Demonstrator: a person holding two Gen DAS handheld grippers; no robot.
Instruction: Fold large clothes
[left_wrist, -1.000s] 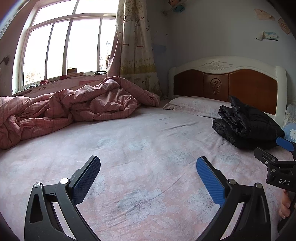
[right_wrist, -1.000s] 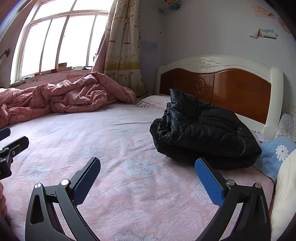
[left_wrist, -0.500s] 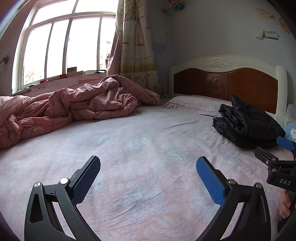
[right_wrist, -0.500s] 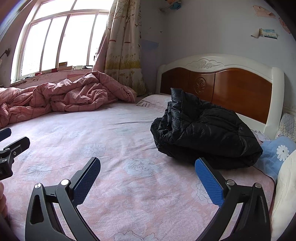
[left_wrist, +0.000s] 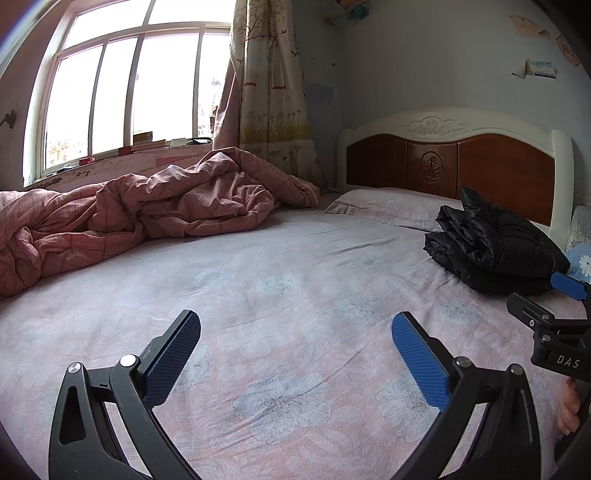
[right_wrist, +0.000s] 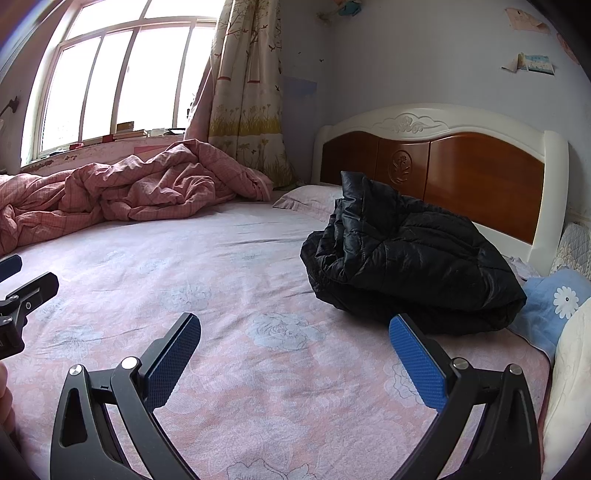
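Observation:
A black quilted jacket (right_wrist: 402, 258) lies bundled in a folded heap on the bed near the headboard; it also shows in the left wrist view (left_wrist: 491, 243) at the far right. My right gripper (right_wrist: 294, 328) is open and empty, held above the sheet a short way in front of the jacket. My left gripper (left_wrist: 295, 328) is open and empty over the middle of the bed, well left of the jacket. The right gripper's side shows in the left wrist view (left_wrist: 554, 325).
A crumpled pink quilt (left_wrist: 147, 206) lies along the window side of the bed. A pillow (left_wrist: 384, 206) sits by the wooden headboard (right_wrist: 443, 173). A blue flowered pillow (right_wrist: 554, 302) and a cream cushion (right_wrist: 569, 387) lie at the right edge. The floral sheet (left_wrist: 280, 295) covers the mattress.
Both grippers have drifted back very slightly from the jacket. Both stay open and the jacket has not moved.

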